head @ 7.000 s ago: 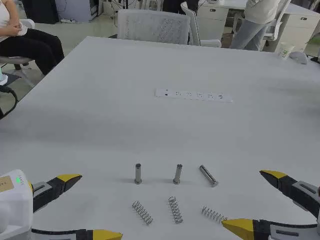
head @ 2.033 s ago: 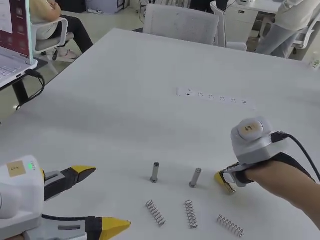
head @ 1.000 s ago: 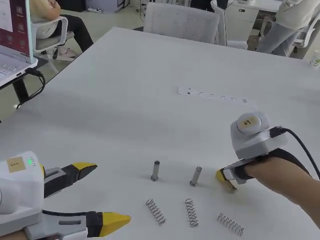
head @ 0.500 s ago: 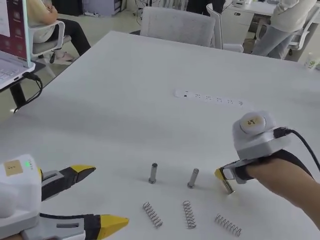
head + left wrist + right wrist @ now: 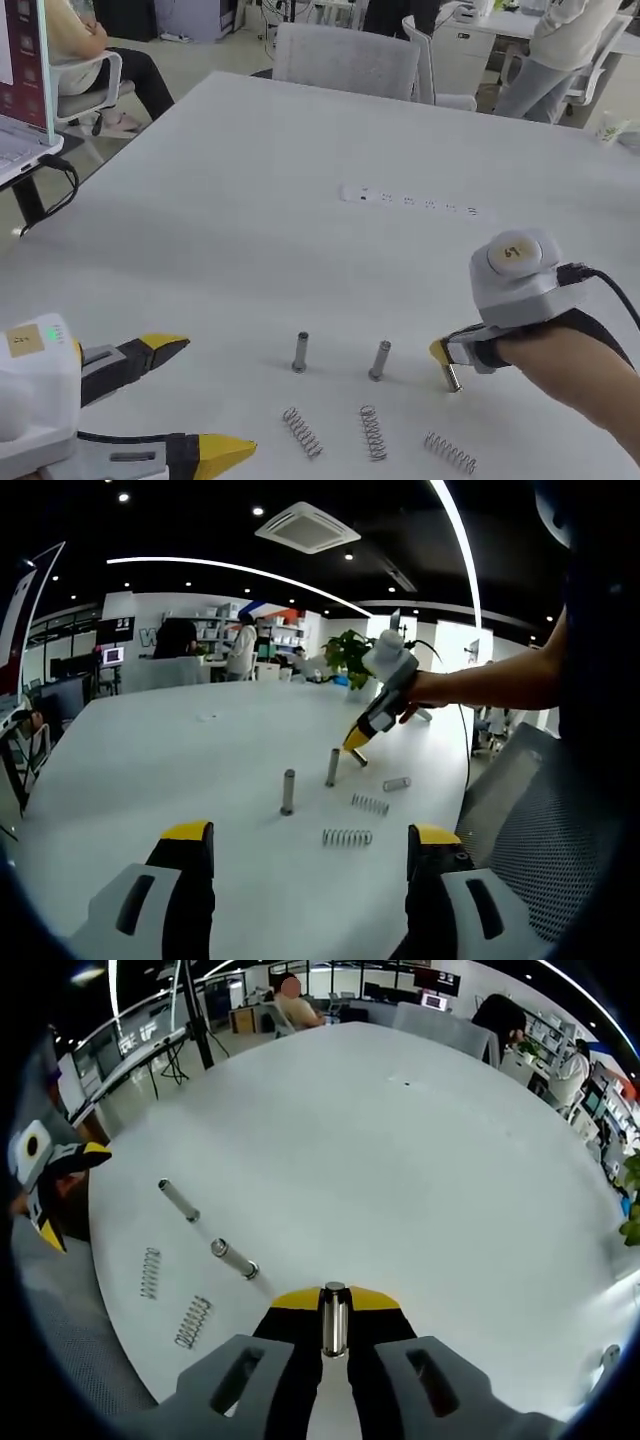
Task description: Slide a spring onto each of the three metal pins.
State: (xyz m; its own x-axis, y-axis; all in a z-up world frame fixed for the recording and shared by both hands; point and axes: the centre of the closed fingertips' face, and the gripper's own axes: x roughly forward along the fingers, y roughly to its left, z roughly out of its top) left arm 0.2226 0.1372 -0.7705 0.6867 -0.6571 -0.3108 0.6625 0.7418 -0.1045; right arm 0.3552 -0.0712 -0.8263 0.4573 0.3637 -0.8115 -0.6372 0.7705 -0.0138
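Two metal pins stand upright on the white table, the left pin and the middle pin. My right gripper is shut on the third pin, whose lower end is at the table; in the right gripper view this pin sits between the yellow-tipped jaws. Three springs lie in front of the pins: left spring, middle spring, right spring. My left gripper hovers open at the near left, well apart from them, with nothing between its fingers.
A white power strip lies mid-table beyond the pins. A mesh chair stands at the far edge, and a laptop at the left. People sit and stand in the background. Bare table surrounds the parts.
Seven seconds ago the third pin lay flat and both grippers were open; the right gripper has since reached in and shut on it. Over the last second the pin has tilted more upright.
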